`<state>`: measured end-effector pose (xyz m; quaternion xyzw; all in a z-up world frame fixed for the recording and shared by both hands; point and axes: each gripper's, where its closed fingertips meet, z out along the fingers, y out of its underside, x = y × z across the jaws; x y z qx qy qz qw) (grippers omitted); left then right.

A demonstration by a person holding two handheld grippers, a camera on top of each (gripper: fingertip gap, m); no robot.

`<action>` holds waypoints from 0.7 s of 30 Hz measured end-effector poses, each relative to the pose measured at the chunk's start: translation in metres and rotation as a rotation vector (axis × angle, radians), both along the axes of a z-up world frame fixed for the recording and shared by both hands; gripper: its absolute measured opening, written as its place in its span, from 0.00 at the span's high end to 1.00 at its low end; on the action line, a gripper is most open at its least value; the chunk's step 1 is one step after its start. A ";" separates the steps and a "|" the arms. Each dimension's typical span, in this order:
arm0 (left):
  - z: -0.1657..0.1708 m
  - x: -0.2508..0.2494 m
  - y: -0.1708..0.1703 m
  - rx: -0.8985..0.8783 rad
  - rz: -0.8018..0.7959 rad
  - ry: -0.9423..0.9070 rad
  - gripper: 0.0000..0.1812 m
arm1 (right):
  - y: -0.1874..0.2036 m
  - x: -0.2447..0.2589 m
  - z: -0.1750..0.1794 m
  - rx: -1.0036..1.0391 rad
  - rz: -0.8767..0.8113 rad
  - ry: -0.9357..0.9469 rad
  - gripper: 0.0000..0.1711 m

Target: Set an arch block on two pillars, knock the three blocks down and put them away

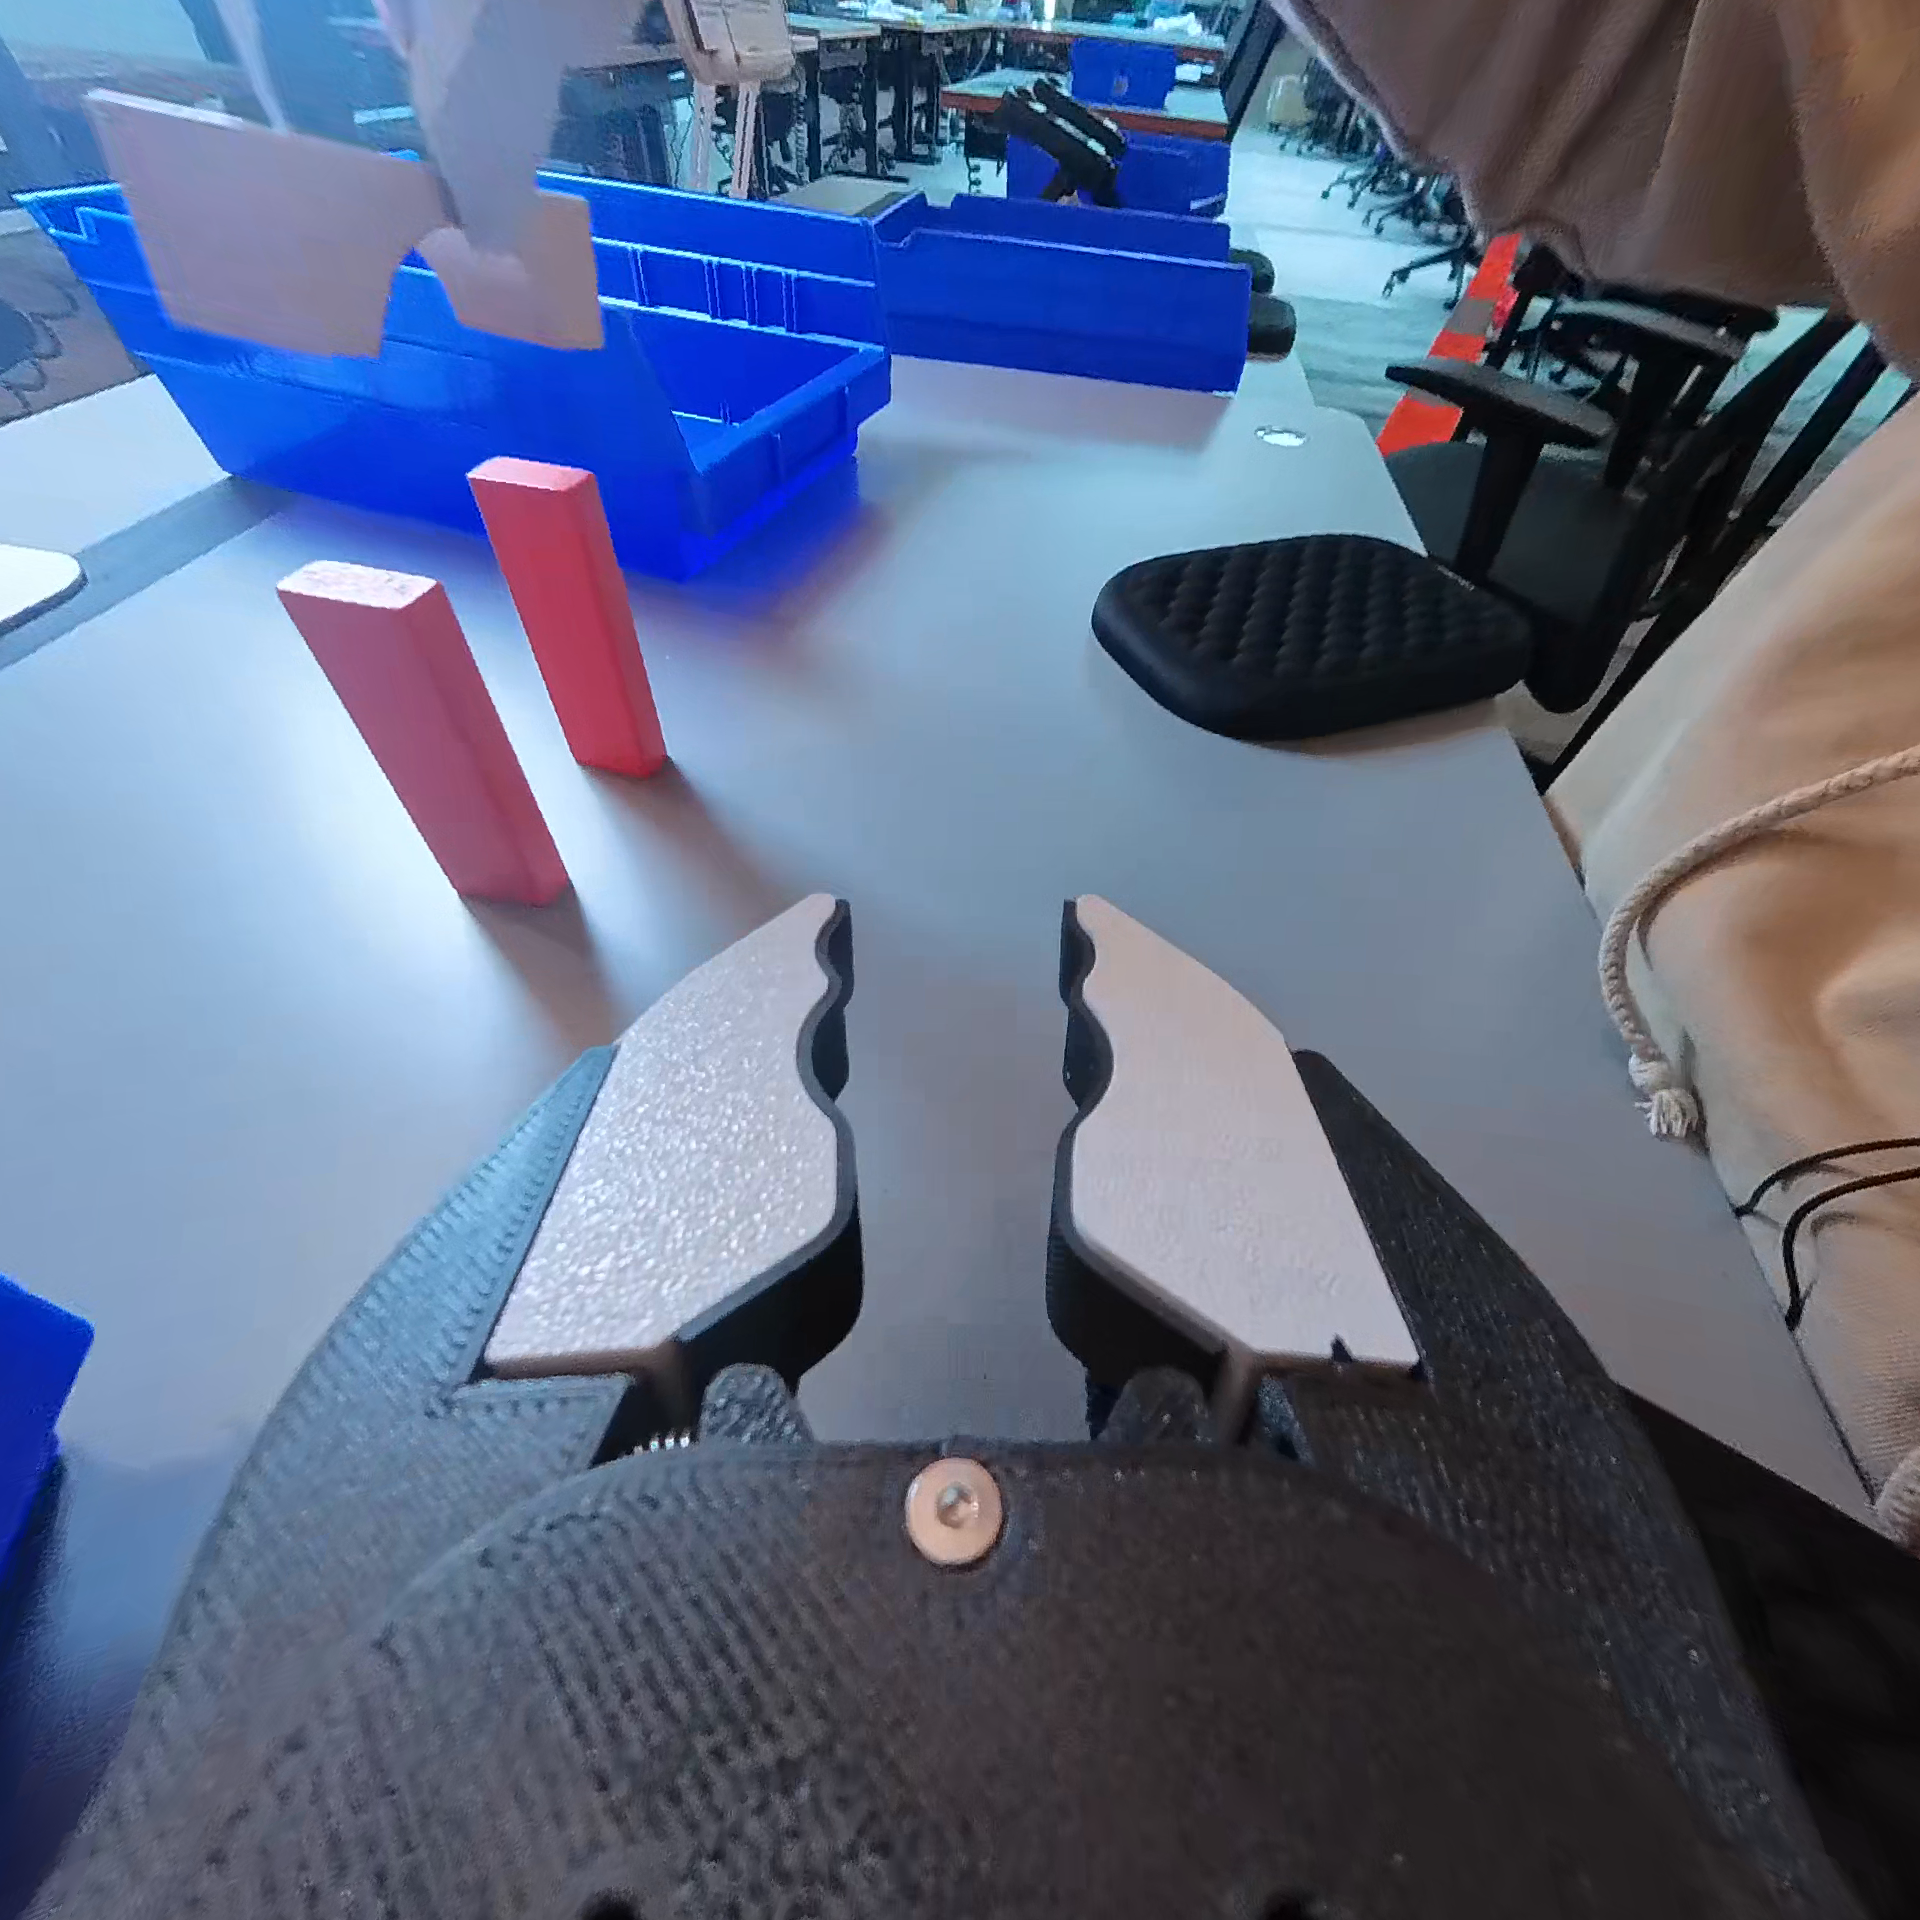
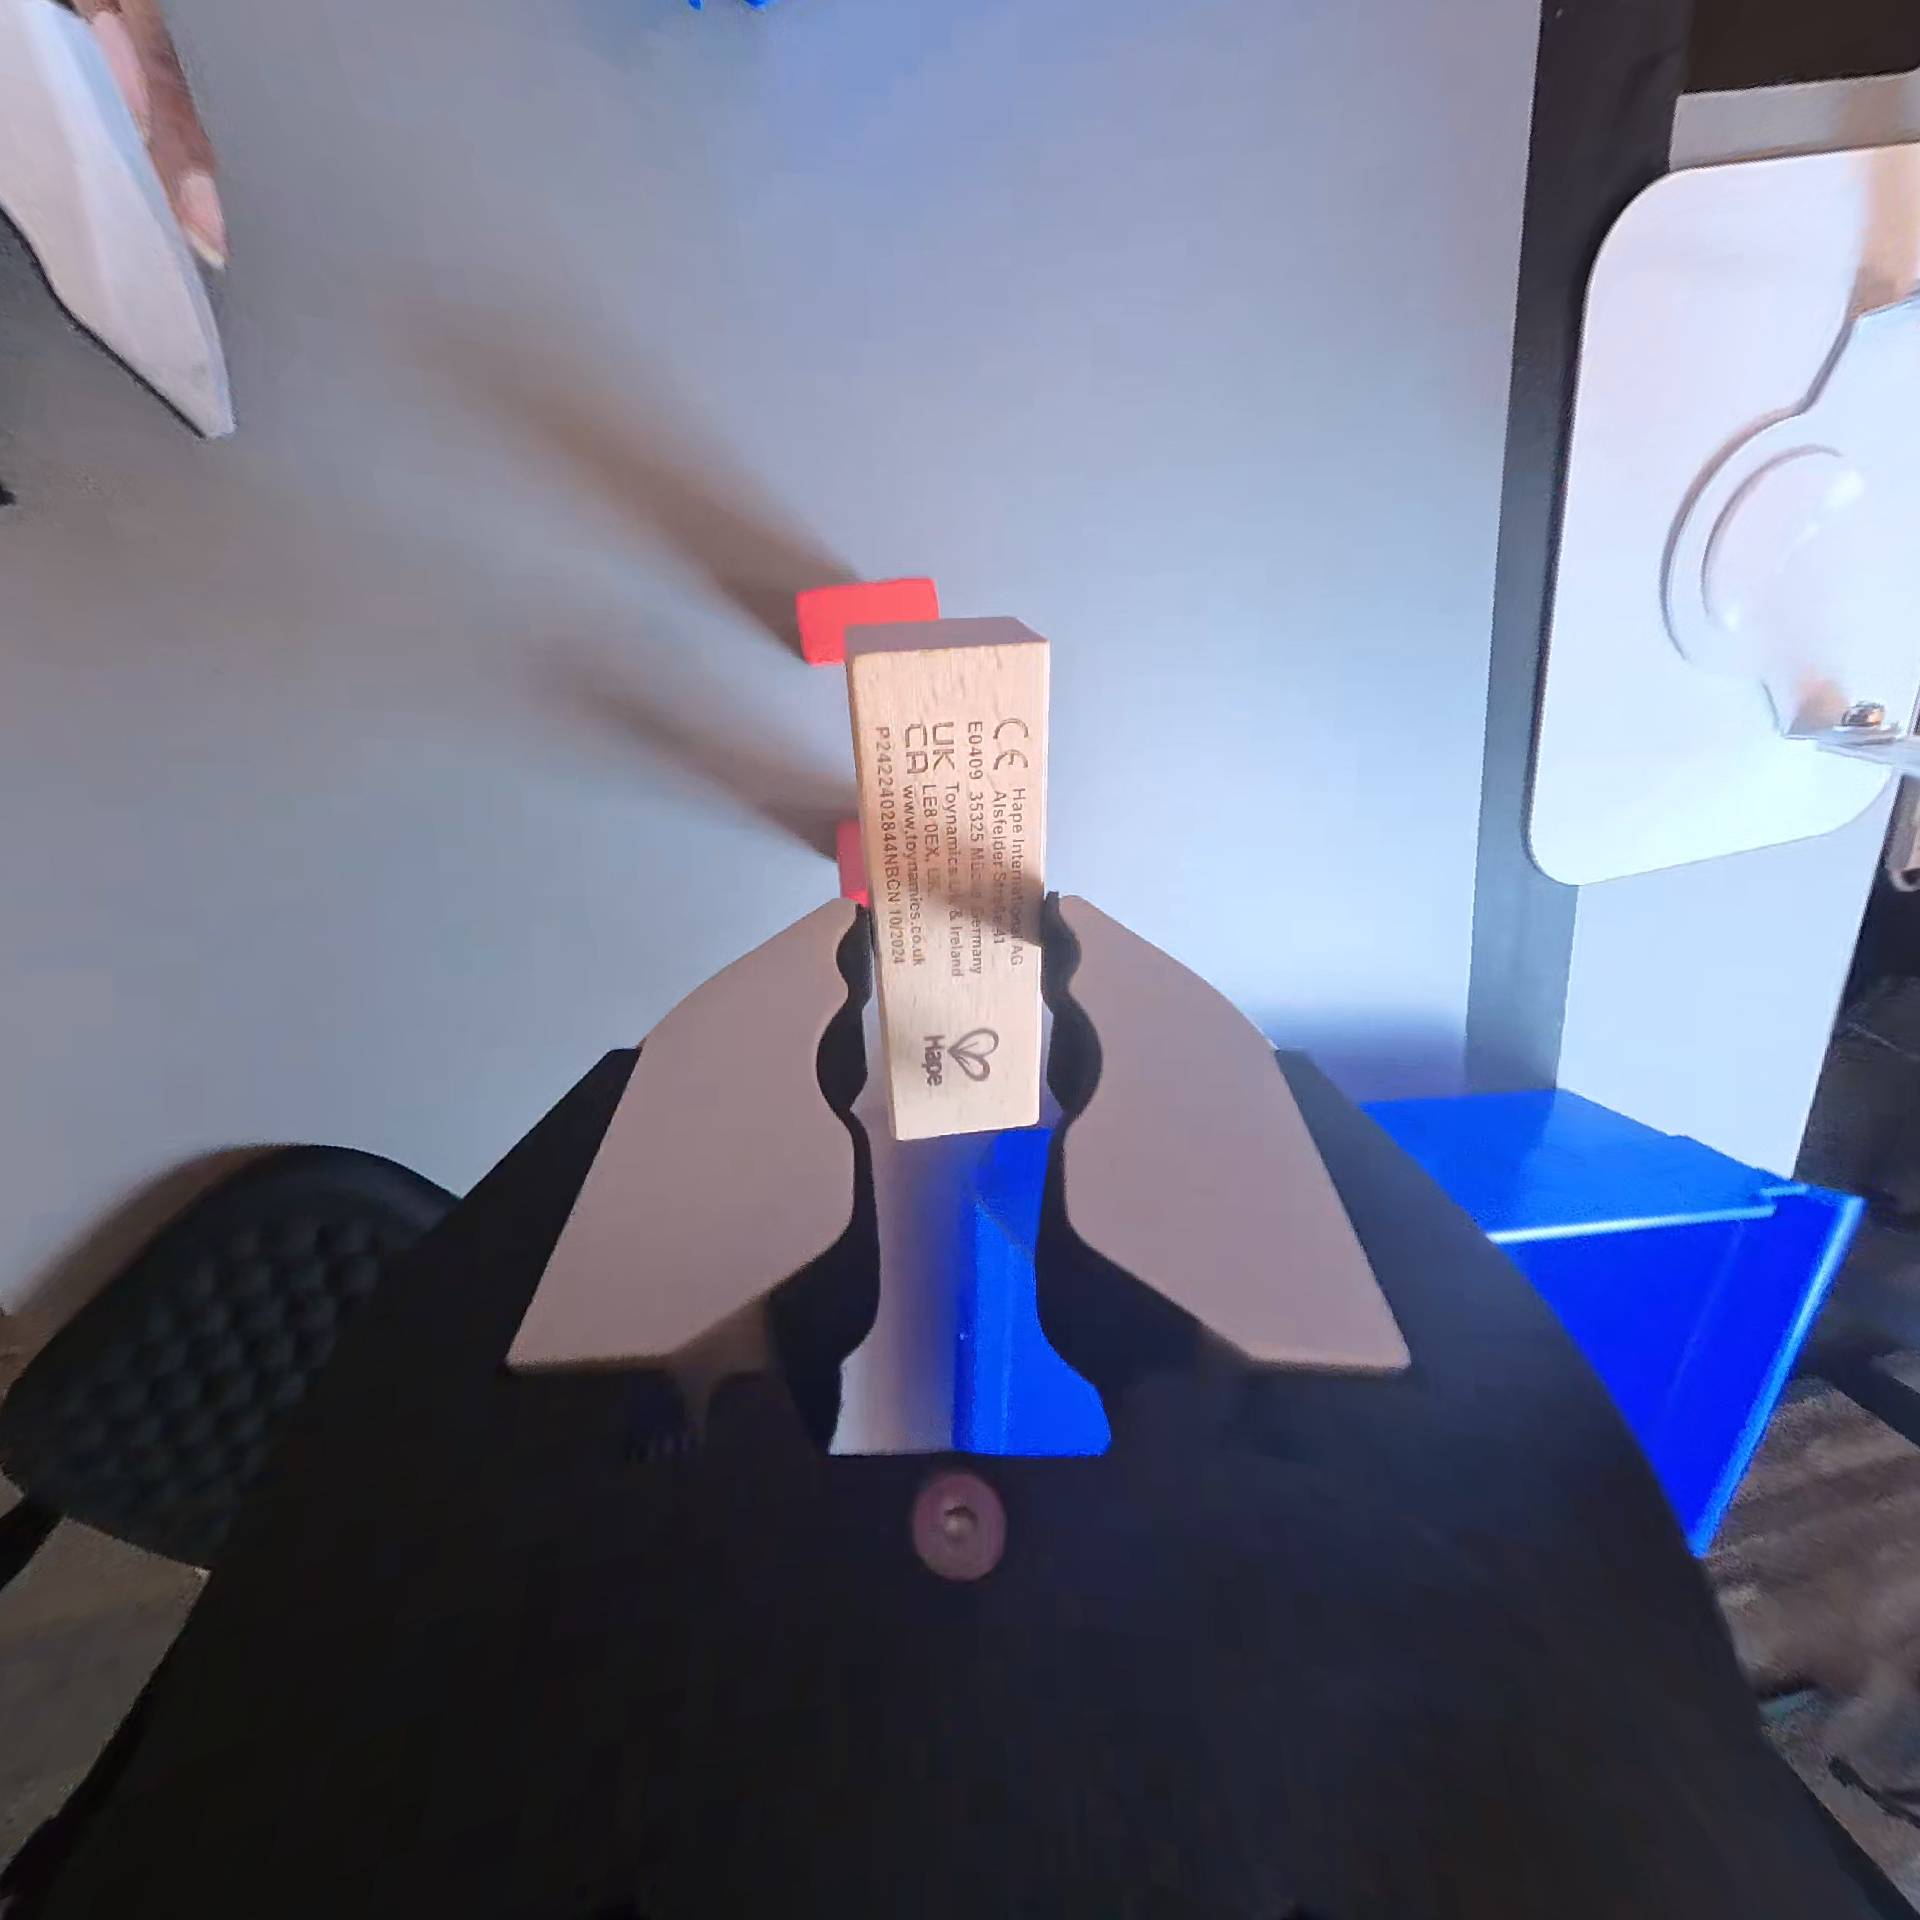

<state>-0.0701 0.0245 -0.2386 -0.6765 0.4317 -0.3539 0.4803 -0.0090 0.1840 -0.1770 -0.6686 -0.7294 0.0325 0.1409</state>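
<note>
Two red pillar blocks (image 1: 416, 727) (image 1: 566, 613) stand upright, a little apart, on the grey table (image 1: 987, 675), left of my left gripper. My left gripper (image 1: 954, 914) is open and empty, low over the table. My right gripper (image 1: 488, 177) shows blurred at the top left, shut on the pale wooden arch block (image 1: 270, 239) and holding it in the air above the pillars. In the right wrist view, looking down, the right gripper (image 2: 954, 914) grips the arch block (image 2: 951, 810) end-on. The red pillar tops (image 2: 862, 618) (image 2: 850, 862) peek out just left of it below.
A long blue bin (image 1: 520, 416) sits behind the pillars, with a second blue bin (image 1: 1060, 291) farther back. A black padded rest (image 1: 1309, 634) lies at the table's right edge. A blue bin (image 2: 1610, 1247) and a white plate-like fixture (image 2: 1714, 520) show in the right wrist view.
</note>
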 end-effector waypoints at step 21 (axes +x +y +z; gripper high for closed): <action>-0.018 0.009 -0.008 0.012 -0.056 0.082 0.79 | -0.007 -0.016 -0.023 0.002 0.081 -0.136 0.82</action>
